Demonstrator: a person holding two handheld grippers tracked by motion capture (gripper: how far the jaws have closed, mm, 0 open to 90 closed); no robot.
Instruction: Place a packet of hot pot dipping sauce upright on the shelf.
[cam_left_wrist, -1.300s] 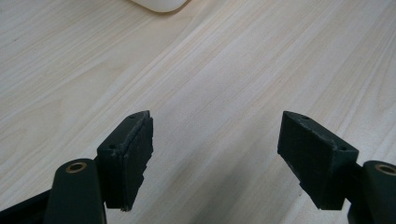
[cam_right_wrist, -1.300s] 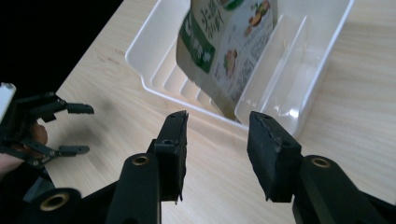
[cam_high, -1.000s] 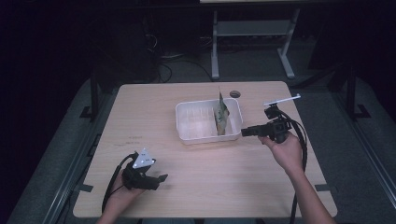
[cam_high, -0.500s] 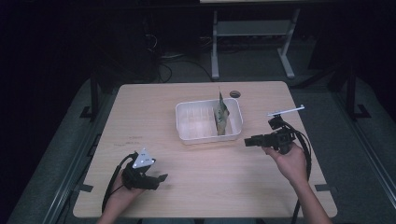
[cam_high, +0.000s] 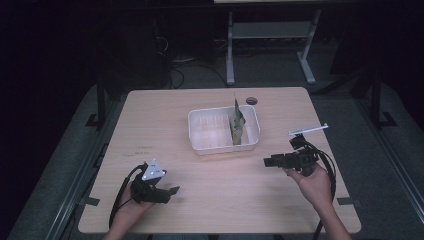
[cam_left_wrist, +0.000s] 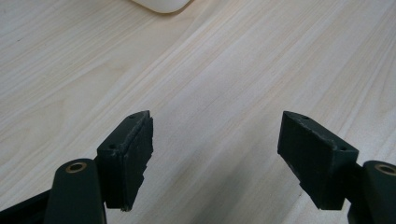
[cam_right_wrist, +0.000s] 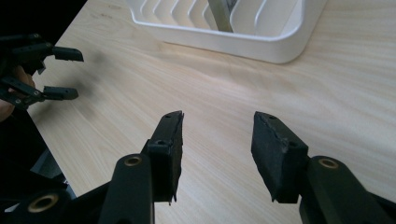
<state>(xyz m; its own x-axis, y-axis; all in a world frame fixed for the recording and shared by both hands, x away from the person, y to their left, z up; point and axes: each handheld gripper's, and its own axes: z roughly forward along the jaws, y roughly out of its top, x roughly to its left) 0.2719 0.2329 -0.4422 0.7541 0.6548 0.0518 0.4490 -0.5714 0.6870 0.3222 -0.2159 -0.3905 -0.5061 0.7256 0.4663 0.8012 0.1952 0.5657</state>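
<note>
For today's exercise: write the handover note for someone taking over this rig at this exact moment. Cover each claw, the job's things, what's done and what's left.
Left claw: open, empty, low over the table at the near left.
Right claw: open, empty, just in front of the white rack tray, jaws pointing left.
One plate-like piece stands on edge in the tray's right slots.
Done: that piece sits racked and no claw holds it.
Left: probably nothing; no other loose items lie on the table.
</note>
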